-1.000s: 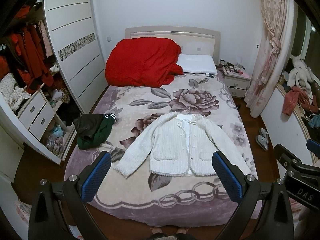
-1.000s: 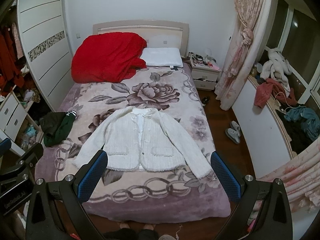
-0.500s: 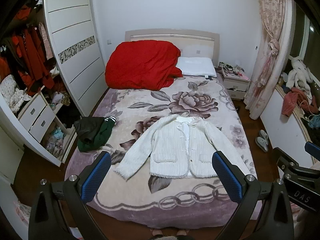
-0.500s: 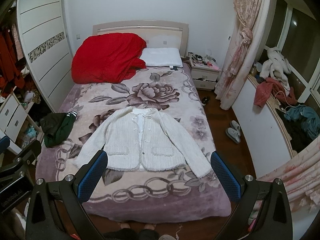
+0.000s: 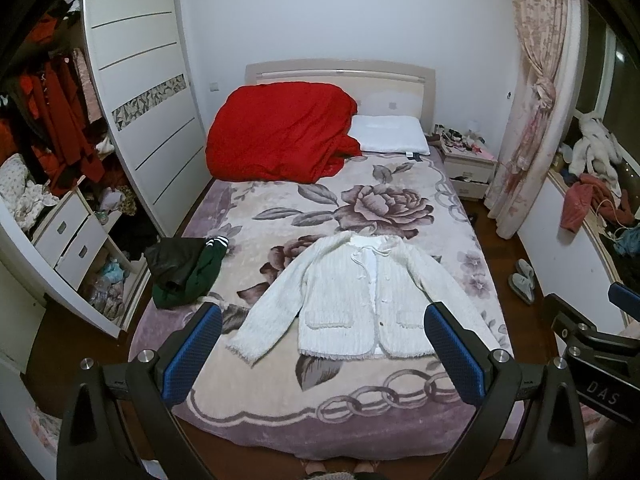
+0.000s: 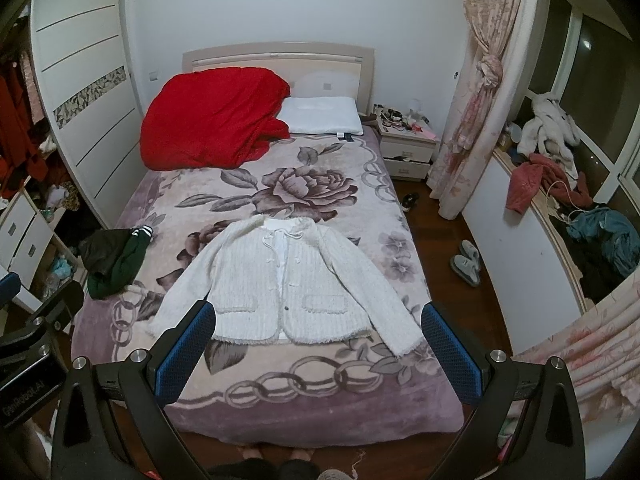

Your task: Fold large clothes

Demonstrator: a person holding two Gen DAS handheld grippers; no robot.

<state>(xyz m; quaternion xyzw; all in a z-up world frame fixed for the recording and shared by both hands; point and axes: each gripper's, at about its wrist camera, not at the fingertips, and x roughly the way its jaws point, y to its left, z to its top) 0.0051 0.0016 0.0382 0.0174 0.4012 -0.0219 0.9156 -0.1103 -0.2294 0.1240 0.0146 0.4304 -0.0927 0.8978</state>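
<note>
A white knitted cardigan (image 5: 352,300) lies flat, front up, sleeves spread, on the near half of the bed (image 5: 280,408); it also shows in the right wrist view (image 6: 288,292). My left gripper (image 5: 322,344) is open and empty, held high above the foot of the bed, well short of the cardigan. My right gripper (image 6: 318,342) is open and empty at about the same height. The right gripper's body shows at the right edge of the left wrist view (image 5: 592,352).
A dark green and black garment (image 5: 184,268) lies at the bed's left edge. A red quilt (image 5: 280,136) and white pillow (image 5: 390,140) sit at the head. Wardrobe drawers (image 5: 68,232) stand left; slippers (image 6: 466,266) and a cluttered ledge (image 6: 560,200) lie right.
Both grippers have lifted and tilted slightly, so the bed and cardigan sit a little lower in both views. Nothing on the bed has moved.
</note>
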